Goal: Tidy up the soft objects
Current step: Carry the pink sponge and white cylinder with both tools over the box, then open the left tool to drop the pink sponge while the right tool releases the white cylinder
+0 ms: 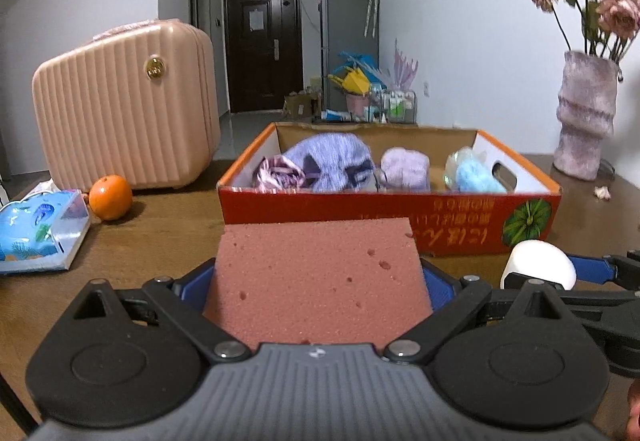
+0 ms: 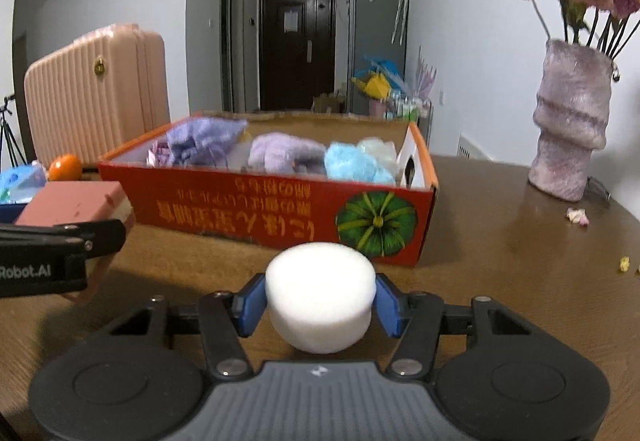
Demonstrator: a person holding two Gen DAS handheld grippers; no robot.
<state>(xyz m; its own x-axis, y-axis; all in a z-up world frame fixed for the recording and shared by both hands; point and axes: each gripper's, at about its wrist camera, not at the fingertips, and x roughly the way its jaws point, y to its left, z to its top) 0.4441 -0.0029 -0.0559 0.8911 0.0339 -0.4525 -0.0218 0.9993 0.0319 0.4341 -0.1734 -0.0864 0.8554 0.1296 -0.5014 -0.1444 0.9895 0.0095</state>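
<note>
My left gripper (image 1: 320, 273) is shut on a pink sponge (image 1: 318, 281), held flat just in front of the red cardboard box (image 1: 384, 209). That sponge (image 2: 72, 203) and the left gripper's black side also show at the left of the right wrist view. My right gripper (image 2: 320, 299) is shut on a white round sponge (image 2: 320, 293), its blue pads pressing both sides; it hovers over the brown table before the box (image 2: 256, 213). The white sponge (image 1: 538, 269) appears at right in the left wrist view. Inside the box lie purple cloths (image 1: 340, 165), a lilac bundle (image 2: 280, 155) and a blue puff (image 2: 352, 163).
A pink suitcase (image 1: 124, 105) stands at the back left, with an orange (image 1: 110, 197) and a blue tissue pack (image 1: 40, 235) before it. A mauve vase (image 2: 572, 121) with dried flowers stands at the right. Petal scraps (image 2: 578, 216) lie on the table (image 2: 500, 281).
</note>
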